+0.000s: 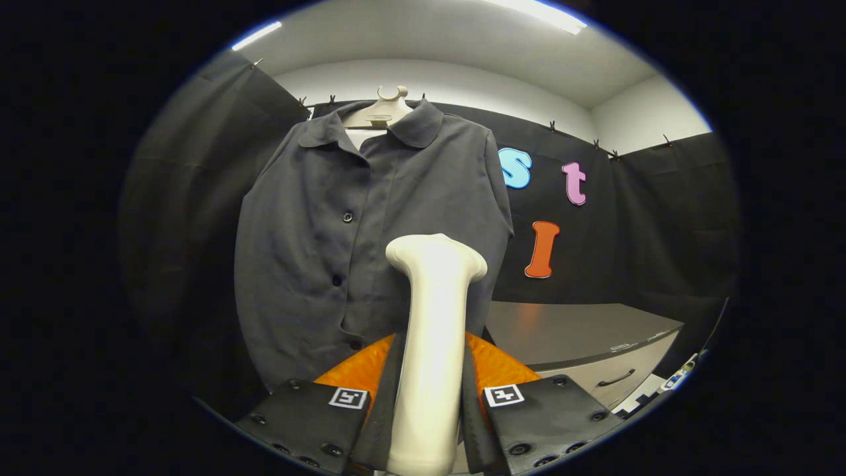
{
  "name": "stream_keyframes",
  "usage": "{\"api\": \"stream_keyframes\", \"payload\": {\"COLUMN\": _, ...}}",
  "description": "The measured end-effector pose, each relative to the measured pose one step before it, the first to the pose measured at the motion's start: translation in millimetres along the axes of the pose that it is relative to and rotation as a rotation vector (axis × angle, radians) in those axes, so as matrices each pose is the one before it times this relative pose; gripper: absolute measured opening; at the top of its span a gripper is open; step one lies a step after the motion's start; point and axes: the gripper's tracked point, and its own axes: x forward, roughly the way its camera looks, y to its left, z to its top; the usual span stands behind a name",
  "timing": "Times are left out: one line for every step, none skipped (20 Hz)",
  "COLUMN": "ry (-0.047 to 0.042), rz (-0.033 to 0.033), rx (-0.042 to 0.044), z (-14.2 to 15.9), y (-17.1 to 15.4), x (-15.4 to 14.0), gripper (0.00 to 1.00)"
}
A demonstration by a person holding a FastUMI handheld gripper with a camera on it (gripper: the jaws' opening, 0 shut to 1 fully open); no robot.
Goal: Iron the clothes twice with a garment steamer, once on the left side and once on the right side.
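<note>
Gripper (429, 396): fingers closed on the handle of the garment steamer (433, 330), one finger pressing each side. Steamer held upright between the fingers, head uppermost and ahead of the fingertips.

Shirt (344, 251): hangs on a pale hanger (383, 109) in front of the booth wall, buttoned down the front, collar at the top. Hem falls just beyond the fingers.

Steamer head: overlaps the lower half of the shirt, on the panel to the right of the button line. Contact with the fabric cannot be confirmed; no steam visible.

Cabinet (595, 344): grey worktop with a drawer beneath, standing beside the shirt's right edge and behind the right finger. Nothing of the task rests on its worktop.

Progress, as a judgement: pickup of the steamer complete, grip secure. Head positioned low on the right-hand panel, consistent with the start or the end of a pass there. Fabric shows soft creases on both panels, so no completed pass can be read from the cloth. Number of passes done: cannot be told. Remaining at most: one pass on each side.
</note>
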Motion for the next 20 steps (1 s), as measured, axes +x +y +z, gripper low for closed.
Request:
{"api": "stream_keyframes", "payload": {"ry": 0.00925, "rz": 0.00228, "rx": 0.00225, "z": -4.32, "y": 0.7, "x": -0.97, "gripper": 0.5}}
{"api": "stream_keyframes", "payload": {"ry": 0.007, "rz": 0.00211, "rx": 0.00057, "z": -2.32, "y": -0.19, "x": 1.88, "gripper": 0.5}}
{"api": "stream_keyframes", "payload": {"ry": 0.00803, "rz": 0.00065, "rx": -0.00227, "z": -3.52, "y": -0.58, "x": -0.49, "gripper": 0.5}}
{"api": "stream_keyframes", "payload": {"ry": 0.00762, "rz": 0.001, "rx": -0.00171, "z": -2.48, "y": 0.98, "x": 0.76, "gripper": 0.5}}
{"api": "stream_keyframes", "payload": {"ry": 0.00592, "rz": 0.00266, "rx": 0.00007, "z": -3.39, "y": 0.39, "x": 0.1, "gripper": 0.5}}
{"api": "stream_keyframes", "payload": {"ry": 0.00629, "rz": 0.00252, "rx": -0.00003, "z": -2.1, "y": 0.19, "x": 0.12, "gripper": 0.5}}
{"api": "stream_keyframes", "payload": {"ry": 0.00586, "rz": 0.00179, "rx": -0.00072, "z": -3.05, "y": 0.42, "x": -0.26, "gripper": 0.5}}
{"api": "stream_keyframes", "payload": {"ry": 0.00683, "rz": 0.00097, "rx": -0.00094, "z": -3.57, "y": -0.12, "x": -1.08, "gripper": 0.5}}
{"api": "stream_keyframes", "payload": {"ry": 0.00708, "rz": 0.00105, "rx": -0.00063, "z": -4.17, "y": -0.42, "x": -1.06, "gripper": 0.5}}
{"api": "stream_keyframes", "payload": {"ry": 0.00899, "rz": 0.00146, "rx": 0.00148, "z": -2.99, "y": 1.73, "x": 0.64, "gripper": 0.5}}
{"api": "stream_keyframes", "payload": {"ry": 0.00967, "rz": 0.00414, "rx": 0.00078, "z": -3.95, "y": 0.88, "x": 0.19, "gripper": 0.5}}
{"api": "stream_keyframes", "payload": {"ry": 0.00966, "rz": 0.00396, "rx": 0.00033, "z": -3.44, "y": 1.61, "x": 0.65, "gripper": 0.5}}
{"api": "stream_keyframes", "payload": {"ry": 0.00892, "rz": 0.00313, "rx": -0.00136, "z": -3.6, "y": 0.98, "x": 0.12, "gripper": 0.5}}
{"api": "stream_keyframes", "payload": {"ry": 0.00772, "rz": 0.00217, "rx": -0.00114, "z": -4.41, "y": 0.33, "x": -1.75, "gripper": 0.5}}
{"api": "stream_keyframes", "payload": {"ry": 0.00806, "rz": 0.00167, "rx": 0.00025, "z": -3.11, "y": 0.93, "x": 0.16, "gripper": 0.5}}
{"api": "stream_keyframes", "payload": {"ry": 0.00836, "rz": 0.00237, "rx": 0.00196, "z": -3.95, "y": 0.58, "x": -0.92, "gripper": 0.51}}
{"api": "stream_keyframes", "payload": {"ry": 0.00894, "rz": 0.00236, "rx": 0.00367, "z": -4.81, "y": 0.23, "x": -1.6, "gripper": 0.51}}
{"api": "stream_keyframes", "payload": {"ry": 0.00962, "rz": 0.00261, "rx": 0.00128, "z": -2.88, "y": 0.35, "x": -0.04, "gripper": 0.51}}
{"api": "stream_keyframes", "payload": {"ry": 0.0099, "rz": 0.00207, "rx": -0.00107, "z": -3.9, "y": 0.59, "x": -0.39, "gripper": 0.5}}
{"api": "stream_keyframes", "payload": {"ry": 0.00931, "rz": 0.00071, "rx": -0.00008, "z": -4.06, "y": 0.43, "x": -0.74, "gripper": 0.51}}
